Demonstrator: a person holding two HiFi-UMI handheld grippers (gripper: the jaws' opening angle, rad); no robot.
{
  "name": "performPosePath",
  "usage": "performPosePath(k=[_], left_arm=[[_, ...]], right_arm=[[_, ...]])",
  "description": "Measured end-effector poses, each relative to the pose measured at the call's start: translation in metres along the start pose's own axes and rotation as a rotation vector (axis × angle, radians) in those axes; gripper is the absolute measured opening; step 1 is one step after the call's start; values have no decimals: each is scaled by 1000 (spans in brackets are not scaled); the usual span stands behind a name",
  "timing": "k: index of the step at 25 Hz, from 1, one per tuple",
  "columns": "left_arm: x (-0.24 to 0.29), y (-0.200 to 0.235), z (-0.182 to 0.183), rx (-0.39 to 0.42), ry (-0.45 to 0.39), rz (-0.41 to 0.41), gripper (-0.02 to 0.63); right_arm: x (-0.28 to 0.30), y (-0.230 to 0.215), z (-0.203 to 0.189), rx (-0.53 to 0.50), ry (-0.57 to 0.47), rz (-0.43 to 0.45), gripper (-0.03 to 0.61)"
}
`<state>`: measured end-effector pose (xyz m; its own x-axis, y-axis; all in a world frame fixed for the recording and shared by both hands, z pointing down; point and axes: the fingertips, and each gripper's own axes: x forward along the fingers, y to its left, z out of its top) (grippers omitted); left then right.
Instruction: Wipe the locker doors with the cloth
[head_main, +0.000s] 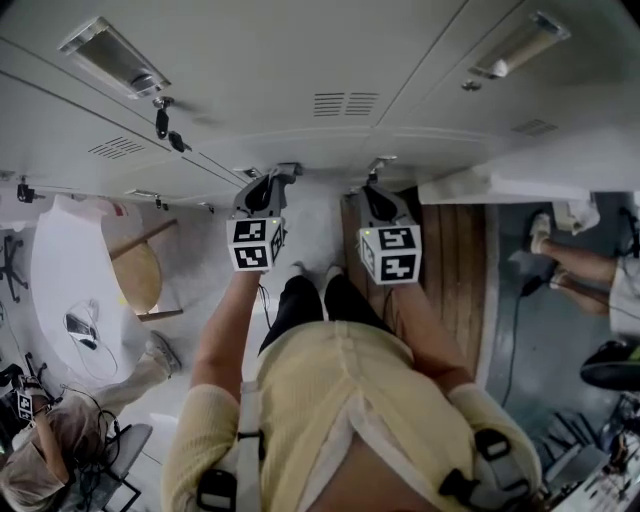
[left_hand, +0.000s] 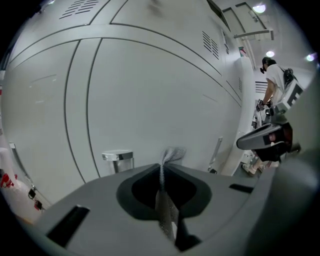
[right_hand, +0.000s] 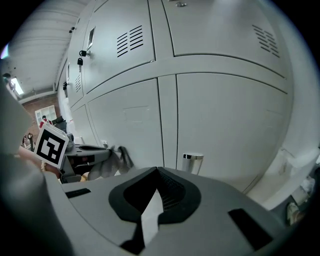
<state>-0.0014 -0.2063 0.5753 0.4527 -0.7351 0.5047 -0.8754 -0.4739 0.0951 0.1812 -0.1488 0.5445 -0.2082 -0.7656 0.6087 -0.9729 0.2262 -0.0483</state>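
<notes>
Pale grey locker doors fill the wall in front of me. My left gripper is held near the bottom row of doors, shut on a thin grey cloth whose tuft sticks out past the jaw tips. From the right gripper view the same cloth hangs off the left gripper, close to a lower door. My right gripper is beside it at the same height, jaws together with nothing between them. Neither gripper clearly touches a door.
A chrome fitting juts out low on the lockers. Keys hang from a lock at the upper left. A white open door stands to the right. A seated person, a wooden stool and someone's legs are nearby.
</notes>
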Motion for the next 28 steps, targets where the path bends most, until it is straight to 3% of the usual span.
performPosePath(k=[28], left_arm=[[54, -102, 12, 63, 23, -212, 17]], right_arm=[[-17, -44, -17, 102, 15, -84, 4]])
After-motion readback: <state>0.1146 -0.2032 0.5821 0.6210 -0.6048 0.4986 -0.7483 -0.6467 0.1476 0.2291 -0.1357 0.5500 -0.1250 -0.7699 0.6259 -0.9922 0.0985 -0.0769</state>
